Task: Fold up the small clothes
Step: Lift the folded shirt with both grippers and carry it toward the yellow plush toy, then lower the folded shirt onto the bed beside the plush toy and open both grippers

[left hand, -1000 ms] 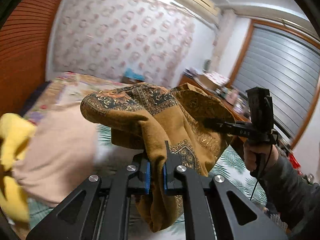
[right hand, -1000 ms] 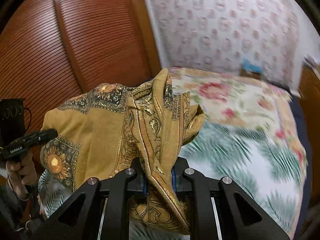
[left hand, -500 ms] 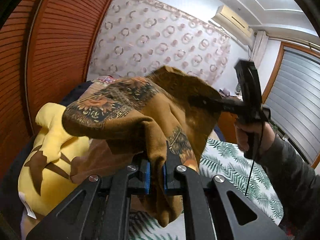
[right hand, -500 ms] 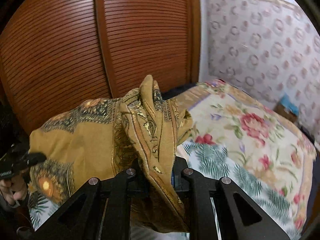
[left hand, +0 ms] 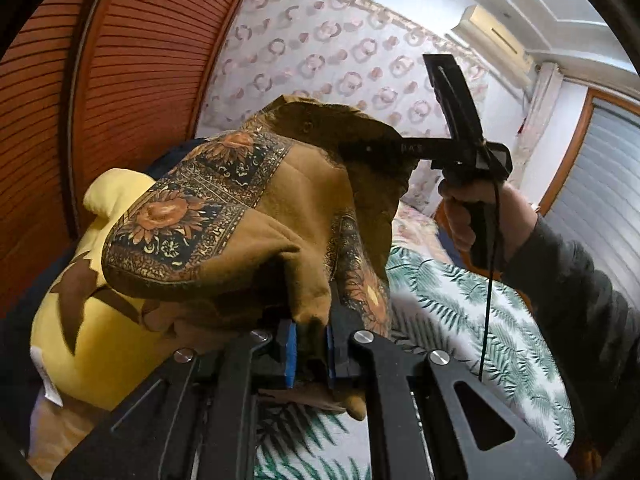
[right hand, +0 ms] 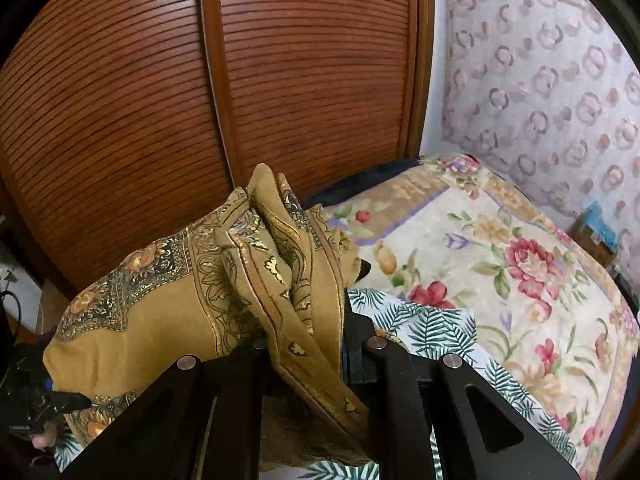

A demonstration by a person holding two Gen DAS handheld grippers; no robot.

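Gripped cloth (left hand: 240,216) corners hidden by jaws

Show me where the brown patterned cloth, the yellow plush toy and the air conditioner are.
brown patterned cloth (left hand: 240,216): left wrist view, its sunflower border.
yellow plush toy (left hand: 104,344): left wrist view, its yellow body.
air conditioner (left hand: 494,34): left wrist view, its front panel.

Yellow plush (left hand: 100,344) beside slatted wooden doors (right hand: 160,120); floral blanket (right hand: 500,272), air conditioner (left hand: 494,38).

Slatted wooden wardrobe doors (right hand: 280,92), ring-patterned wallpaper (left hand: 320,52), floral bedspread (right hand: 500,264), air conditioner (left hand: 496,36)
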